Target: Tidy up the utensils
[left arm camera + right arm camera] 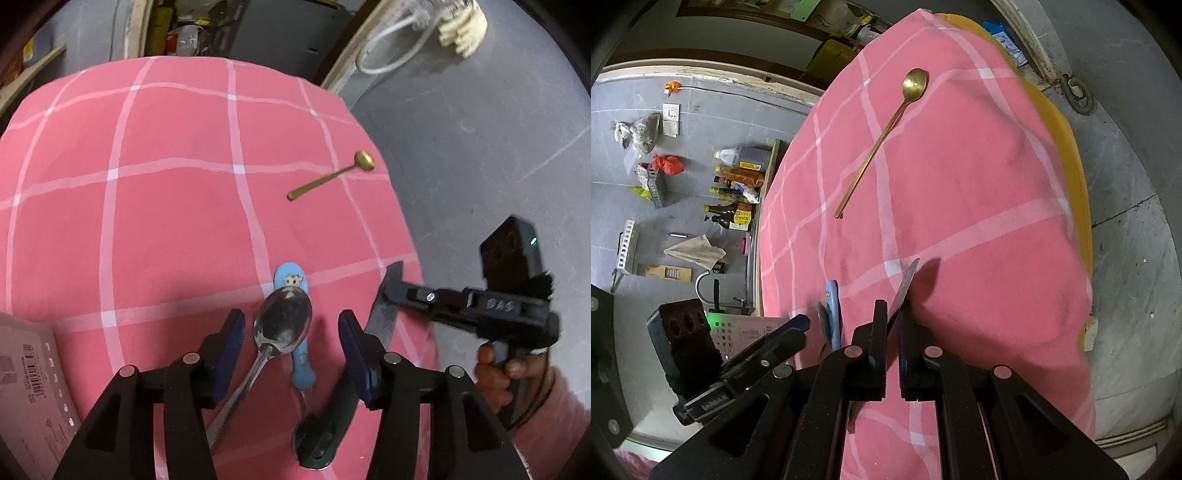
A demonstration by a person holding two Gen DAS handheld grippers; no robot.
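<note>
- Hovering low over the desk, left gripper has jaws spread wide w/ nothing between the pads; blue fingers sit either side of a steel spoon.
- Steel spoon lies bowl-up, bowl away from the camera, handle running back under the left finger; bowl overlaps a blue kids' utensil w/ a cartoon animal on its handle, which lies beneath it.
- Right gripper is closed tight on a knife, pads pinching the flat blade. Blade tip points fwd & up, casting a shadow on the cloth.
- In left wrist view the same knife runs diagonally: blade up-right in the right gripper, dark handle down by the left gripper's right finger. Can't tell if the handle touches the desk.
- Right hand wraps the gripper's grip, pink sleeve behind.
- Gold spoon lies alone farther out on the desk, well apart from the others, bowl toward the far edge; also seen near the desk's right edge in left view.
- Desk wears a pink cloth w/ white grid lines.
- White perforated basket sits at the desk's near-left side, partly hidden.
- Floor beside the desk holds sauce bottles, bags & a rag.
</note>
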